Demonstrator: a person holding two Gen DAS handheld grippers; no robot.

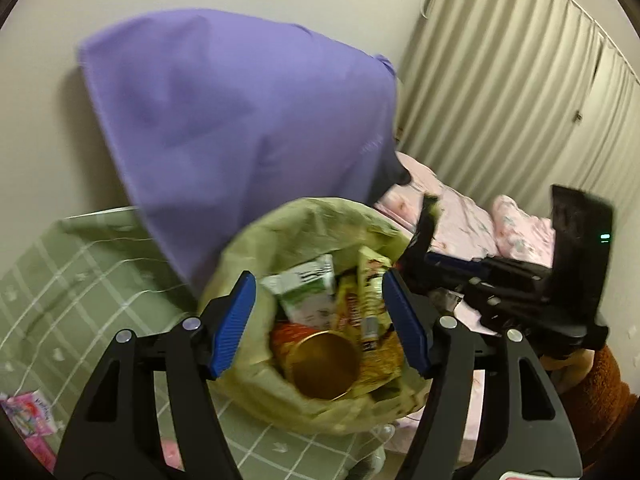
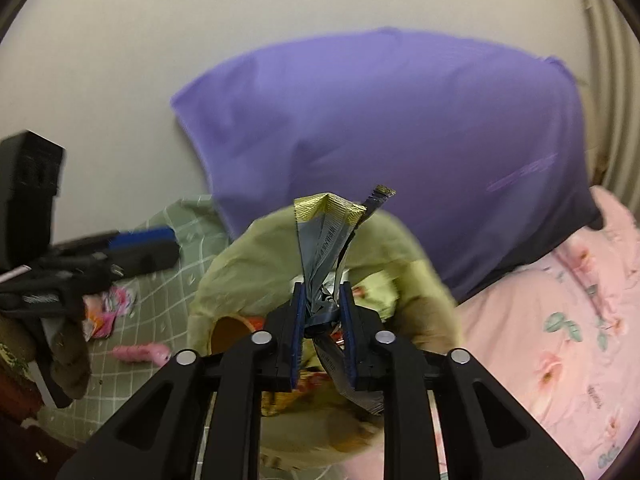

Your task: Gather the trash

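L jaws released over trash bag w/ can, carton; R jaws grasping wrapper

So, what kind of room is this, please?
Most likely a bedroom: a purple pillow leans on the wall above pink floral bedding, beside a long curtain.

The left tongs point down at a slant with their blue pads spread wide and nothing pressed between them. The right tongs also tilt downward; their pads stand close together and pinch a crumpled silver and gold wrapper, which sticks up past the tips. In the left wrist view the right tongs show at the right side, reaching in from there. In the right wrist view the left tongs show at the left side.
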